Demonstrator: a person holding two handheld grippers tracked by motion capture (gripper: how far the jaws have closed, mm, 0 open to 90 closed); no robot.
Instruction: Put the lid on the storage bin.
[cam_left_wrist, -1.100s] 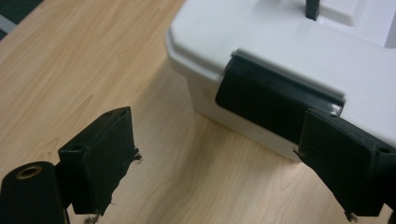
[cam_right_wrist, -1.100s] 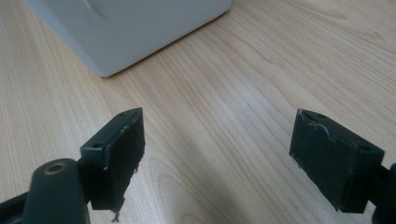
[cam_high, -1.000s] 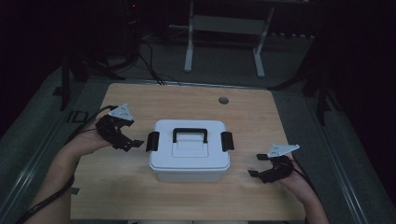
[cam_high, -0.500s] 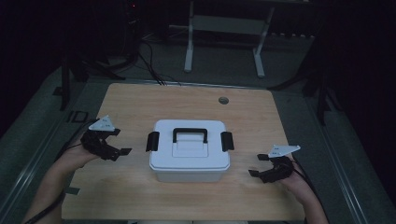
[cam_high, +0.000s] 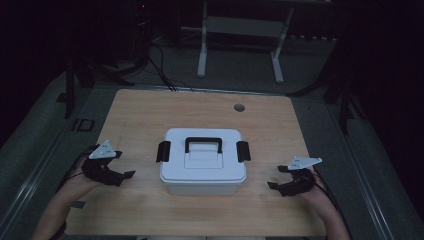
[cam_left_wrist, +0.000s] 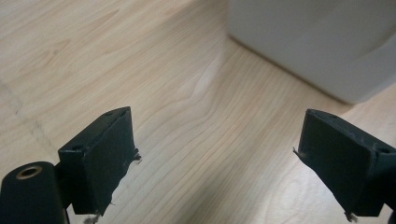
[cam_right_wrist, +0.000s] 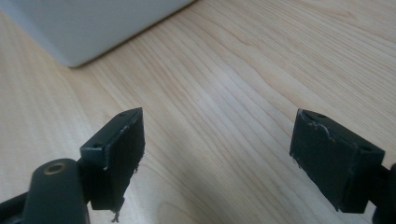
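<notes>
Left gripper (cam_high: 125, 168) dropped, clear of box (cam_high: 202, 161); grommet (cam_high: 239, 107) beyond.

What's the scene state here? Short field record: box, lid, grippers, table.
box: white plastic box, middle of the table, nearer the person's edge
lid: on; black handle lying flat on top, a black latch at each end
left gripper: jaws open, nothing between them, left of the box, not touching it
right gripper: jaws open, nothing between them, right of the box, not touching it
table: light wood, round grommet hole near the far edge
</notes>
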